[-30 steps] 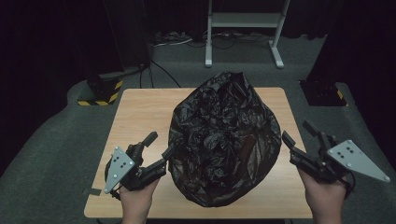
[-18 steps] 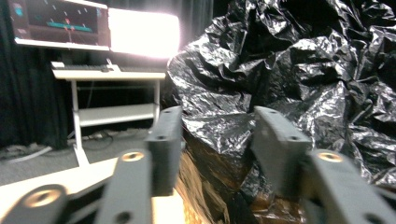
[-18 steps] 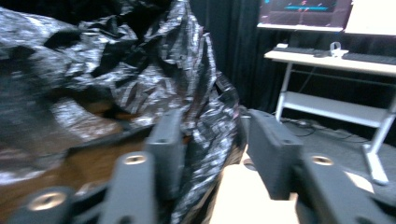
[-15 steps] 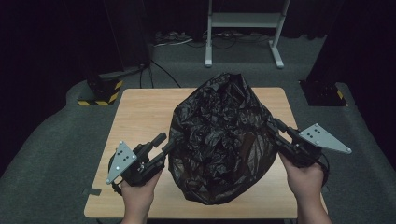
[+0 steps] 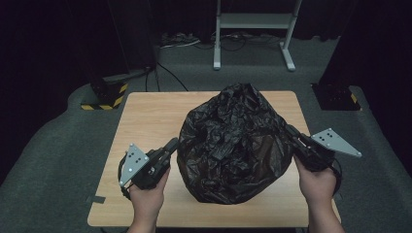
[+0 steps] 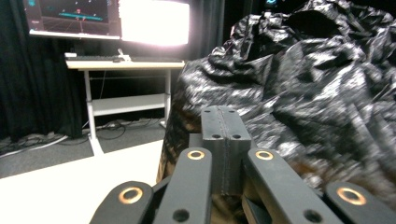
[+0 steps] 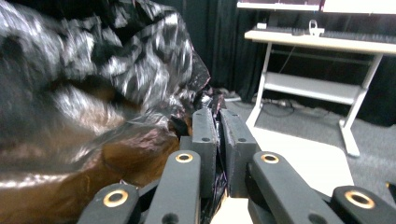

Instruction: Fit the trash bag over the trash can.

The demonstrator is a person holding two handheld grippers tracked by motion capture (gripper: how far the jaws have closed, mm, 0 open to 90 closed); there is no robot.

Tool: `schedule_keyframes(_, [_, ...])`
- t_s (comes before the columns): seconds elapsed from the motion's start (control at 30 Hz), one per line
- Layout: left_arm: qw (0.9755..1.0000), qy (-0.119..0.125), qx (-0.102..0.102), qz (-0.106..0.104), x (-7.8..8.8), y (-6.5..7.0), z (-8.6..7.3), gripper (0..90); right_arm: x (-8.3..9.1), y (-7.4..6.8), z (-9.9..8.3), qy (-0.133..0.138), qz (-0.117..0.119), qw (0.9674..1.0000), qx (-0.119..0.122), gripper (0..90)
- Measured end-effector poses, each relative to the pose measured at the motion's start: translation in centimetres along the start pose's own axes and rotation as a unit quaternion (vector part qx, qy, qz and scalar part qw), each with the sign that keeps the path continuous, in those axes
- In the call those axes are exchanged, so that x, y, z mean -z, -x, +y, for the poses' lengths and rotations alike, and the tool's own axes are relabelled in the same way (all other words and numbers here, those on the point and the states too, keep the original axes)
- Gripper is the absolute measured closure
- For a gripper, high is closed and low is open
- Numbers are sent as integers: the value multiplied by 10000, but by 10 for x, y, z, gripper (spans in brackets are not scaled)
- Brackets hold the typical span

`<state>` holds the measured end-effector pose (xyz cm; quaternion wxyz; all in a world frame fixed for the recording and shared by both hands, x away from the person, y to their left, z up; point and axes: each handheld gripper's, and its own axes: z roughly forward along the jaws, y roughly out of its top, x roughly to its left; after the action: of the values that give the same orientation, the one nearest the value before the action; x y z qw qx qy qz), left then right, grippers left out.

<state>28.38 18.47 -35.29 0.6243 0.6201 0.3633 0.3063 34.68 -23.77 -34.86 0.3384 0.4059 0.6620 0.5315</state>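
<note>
Black crinkled plastic bag (image 5: 233, 145), bulging, resting on the wooden surface (image 5: 145, 116), nearer its right half and front edge. Left tongs (image 5: 171, 145) at the bag's left flank, held in the left hand (image 5: 145, 199); jaws just closed, meeting flat against each other in the left gripper view (image 6: 226, 140), tips at the bag's side (image 6: 303, 102), no fold visibly caught between them. Right tongs (image 5: 290, 132) at the bag's right flank, held in the right hand (image 5: 318, 187); jaws just closing, nearly together in the right gripper view (image 7: 218, 135), a thin pinch of black film (image 7: 140, 93) clamped in the narrow gap. Grey three-cornered plates on both, tilted outward. Behind the surface, grey carpet (image 5: 194, 68), a white desk frame (image 5: 252, 24) and a yellow-and-black striped block (image 5: 104, 99) at left. Farther off, dark curtains.
</note>
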Motion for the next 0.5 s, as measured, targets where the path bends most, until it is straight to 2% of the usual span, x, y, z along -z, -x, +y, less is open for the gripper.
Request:
schedule_keyframes(0.23, [10000,-19,46,35,2,-2,-8,900,-11,0,-26,-277,83,9995,-124,846])
schedule_keyframes(0.4, [9999,45,116,5,9,0,-11,898,-14,-6,-57,-619,189,9977,-197,843])
schedule_keyframes(0.43, [9999,56,132,-10,10,0,-10,890,-15,-7,-64,-706,208,9970,-219,841])
schedule_keyframes(0.5, [9999,61,152,-15,11,3,-9,782,-16,-8,-76,-872,240,9956,-225,828])
